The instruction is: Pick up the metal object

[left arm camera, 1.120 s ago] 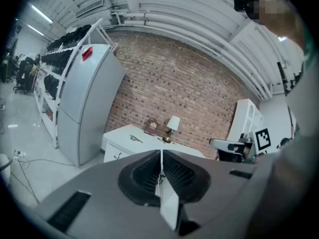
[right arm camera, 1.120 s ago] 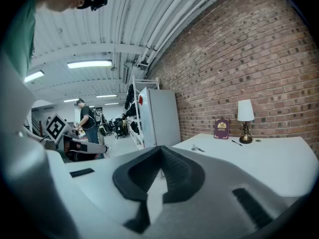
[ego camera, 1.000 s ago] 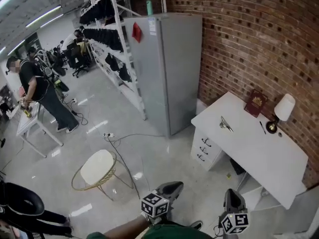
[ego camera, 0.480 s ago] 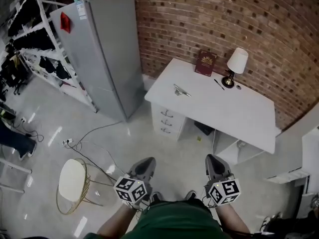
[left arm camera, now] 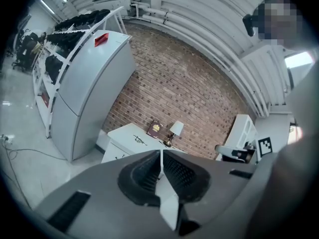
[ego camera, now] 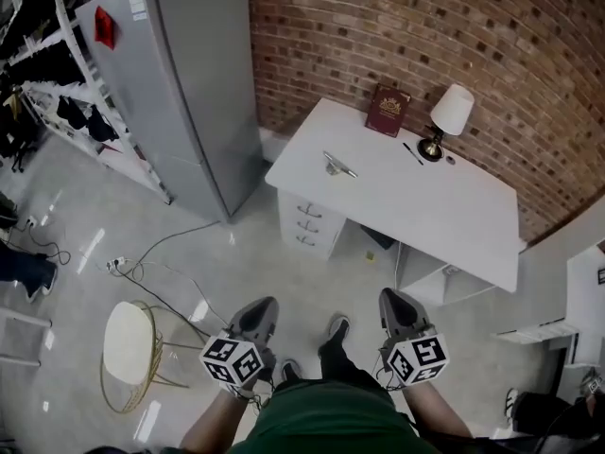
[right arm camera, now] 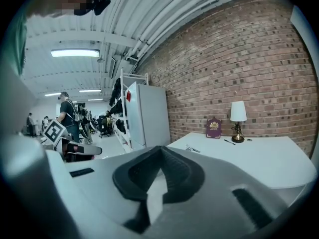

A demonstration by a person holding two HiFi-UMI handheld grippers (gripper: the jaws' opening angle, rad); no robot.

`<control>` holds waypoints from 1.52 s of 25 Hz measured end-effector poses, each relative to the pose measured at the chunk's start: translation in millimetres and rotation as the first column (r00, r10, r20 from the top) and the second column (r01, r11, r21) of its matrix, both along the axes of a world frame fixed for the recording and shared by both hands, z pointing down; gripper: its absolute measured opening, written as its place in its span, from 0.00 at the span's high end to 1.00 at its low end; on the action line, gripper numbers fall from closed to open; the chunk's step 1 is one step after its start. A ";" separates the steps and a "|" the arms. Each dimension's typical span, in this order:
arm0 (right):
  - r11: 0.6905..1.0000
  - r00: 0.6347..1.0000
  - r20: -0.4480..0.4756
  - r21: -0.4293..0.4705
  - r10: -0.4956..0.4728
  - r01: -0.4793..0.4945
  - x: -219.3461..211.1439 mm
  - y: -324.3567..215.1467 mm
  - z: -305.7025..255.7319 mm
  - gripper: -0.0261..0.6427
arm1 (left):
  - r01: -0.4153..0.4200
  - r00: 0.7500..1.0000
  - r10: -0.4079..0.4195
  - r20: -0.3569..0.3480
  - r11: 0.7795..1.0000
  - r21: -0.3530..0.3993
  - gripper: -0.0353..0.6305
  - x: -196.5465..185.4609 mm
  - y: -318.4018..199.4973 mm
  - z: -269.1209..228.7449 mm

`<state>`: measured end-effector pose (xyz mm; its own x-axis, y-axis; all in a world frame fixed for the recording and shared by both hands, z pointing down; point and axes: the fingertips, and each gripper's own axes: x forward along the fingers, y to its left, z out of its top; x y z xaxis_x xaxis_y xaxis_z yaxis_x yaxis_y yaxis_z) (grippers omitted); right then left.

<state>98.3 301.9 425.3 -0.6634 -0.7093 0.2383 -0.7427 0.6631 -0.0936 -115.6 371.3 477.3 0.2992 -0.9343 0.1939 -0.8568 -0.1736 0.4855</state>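
A small metal object (ego camera: 337, 165) lies on the white desk (ego camera: 444, 216) near its left end; it also shows far off as a thin sliver (left arm camera: 139, 140) in the left gripper view and as the same small piece (right arm camera: 192, 149) in the right gripper view. My left gripper (ego camera: 257, 316) and right gripper (ego camera: 394, 308) are held low near my body, well short of the desk. Both are shut with nothing between the jaws.
On the desk stand a maroon book (ego camera: 388, 110), a lamp with a white shade (ego camera: 448, 116) and a pen (ego camera: 413, 153). A drawer unit (ego camera: 307, 227) sits under the desk. A grey fridge (ego camera: 180, 83) stands left, a round wire stool (ego camera: 128, 343) and floor cables (ego camera: 161, 268) nearer.
The head view has swung right from the workshop to the desk, which now sits centred. Both grippers have come up fully into view.
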 end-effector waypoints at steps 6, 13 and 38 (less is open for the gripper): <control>0.997 0.996 0.034 0.009 -0.077 0.077 -27.5 -71.5 15.4 0.96 | 0.026 0.986 -0.032 0.164 0.999 0.036 0.92 -10.9 -45.5 -11.3; 0.983 0.988 0.019 0.105 -0.152 0.149 -39.4 -170.7 -14.0 0.96 | 0.152 0.936 -0.177 0.304 0.983 0.106 0.92 -46.9 -141.0 -47.5; 0.959 0.998 -0.028 0.280 0.059 -0.049 -3.5 -381.7 -36.4 0.96 | 0.071 0.889 -0.150 0.433 0.979 0.192 0.92 -49.6 -397.3 -66.3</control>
